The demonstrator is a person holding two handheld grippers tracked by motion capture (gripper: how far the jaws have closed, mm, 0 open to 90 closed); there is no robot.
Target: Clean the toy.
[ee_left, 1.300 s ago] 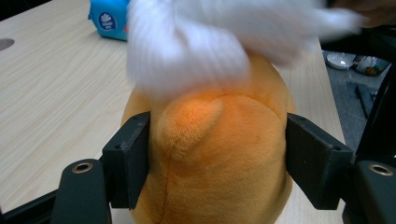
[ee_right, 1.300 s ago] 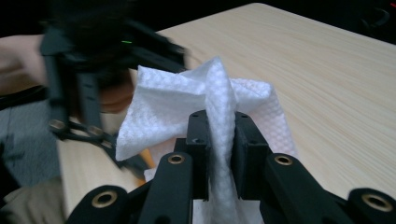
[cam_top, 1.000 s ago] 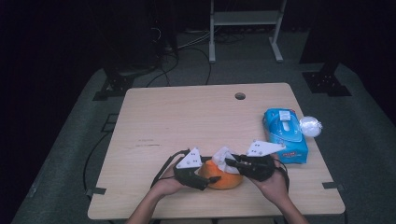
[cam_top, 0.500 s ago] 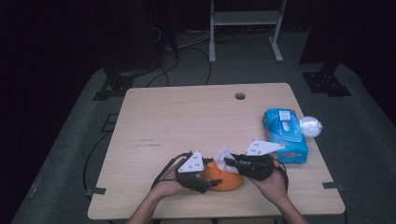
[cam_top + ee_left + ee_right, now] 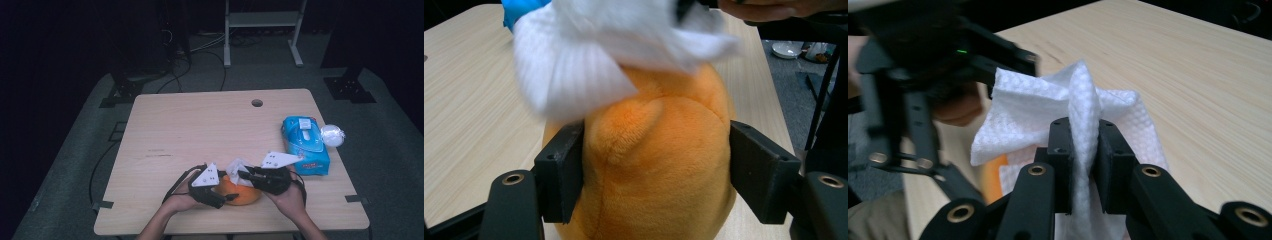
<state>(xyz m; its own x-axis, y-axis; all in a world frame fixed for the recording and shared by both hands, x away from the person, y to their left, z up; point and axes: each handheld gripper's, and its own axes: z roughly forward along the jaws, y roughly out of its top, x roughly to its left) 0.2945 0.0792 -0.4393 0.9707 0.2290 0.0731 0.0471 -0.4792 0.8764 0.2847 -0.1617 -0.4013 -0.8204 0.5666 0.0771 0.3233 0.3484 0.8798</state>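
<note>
Two grips are set: left gripper (image 5: 659, 165) clamps the orange plush toy (image 5: 654, 165), right gripper (image 5: 1083, 150) pinches the white wipe (image 5: 1068, 115); wiping appears underway, unfinished.

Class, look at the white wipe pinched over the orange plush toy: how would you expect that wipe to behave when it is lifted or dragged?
The white wipe looks floppy: it bunches into folds where the right tool pinches it. It is probably very light, since it drapes over the orange plush toy without denting it. Its quilted texture suggests grip rather than slipperiness.
</note>
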